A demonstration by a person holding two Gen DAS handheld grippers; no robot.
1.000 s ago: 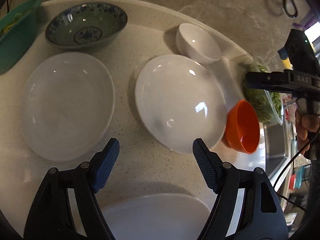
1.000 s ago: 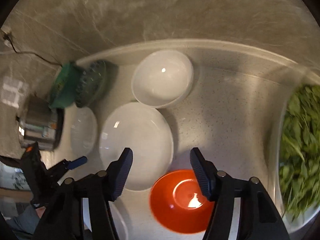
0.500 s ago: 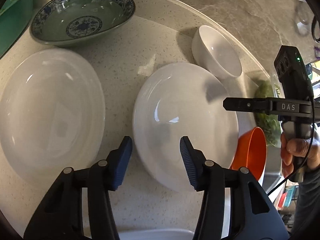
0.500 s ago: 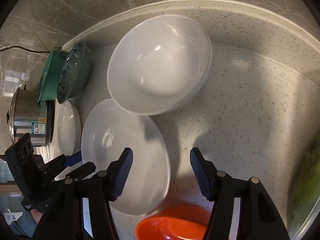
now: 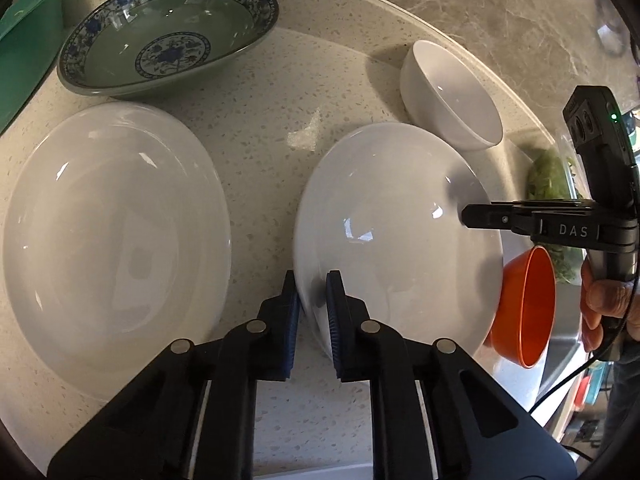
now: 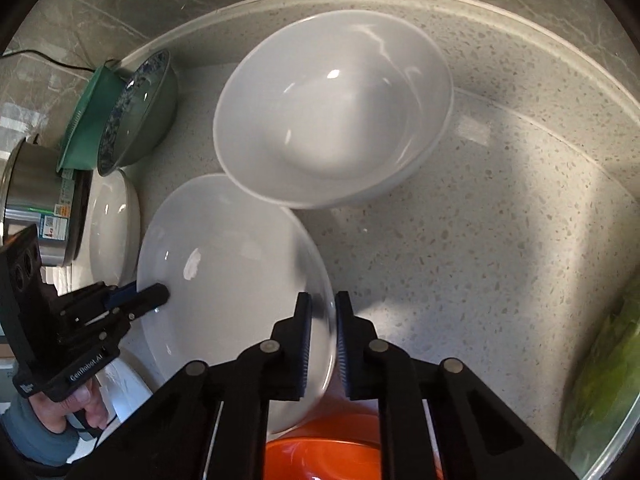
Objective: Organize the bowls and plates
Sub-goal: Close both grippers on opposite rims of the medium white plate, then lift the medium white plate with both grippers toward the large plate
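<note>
A white plate [image 5: 396, 236] lies on the speckled counter. My left gripper [image 5: 313, 300] is shut on its near rim. My right gripper [image 6: 321, 320] is shut on the opposite rim of the same plate [image 6: 224, 264]; it shows from the side in the left wrist view [image 5: 466, 216]. A second white plate [image 5: 112, 236] lies to the left. A white bowl [image 5: 452, 96] stands behind the held plate, large in the right wrist view [image 6: 332, 108]. A green bowl with blue pattern [image 5: 168, 40] is at the back left. An orange bowl [image 5: 528, 304] sits at the plate's right.
A green tray [image 5: 28, 52] lies at the far left edge. A clear container of green leaves [image 6: 604, 392] stands at the counter's right. A steel pot [image 6: 36, 200] stands beyond the green bowl [image 6: 136, 112]. Another white dish edge [image 5: 320, 472] shows below my left gripper.
Both grippers have moved in and closed on opposite rims of the middle white plate. They were open half a second ago.
</note>
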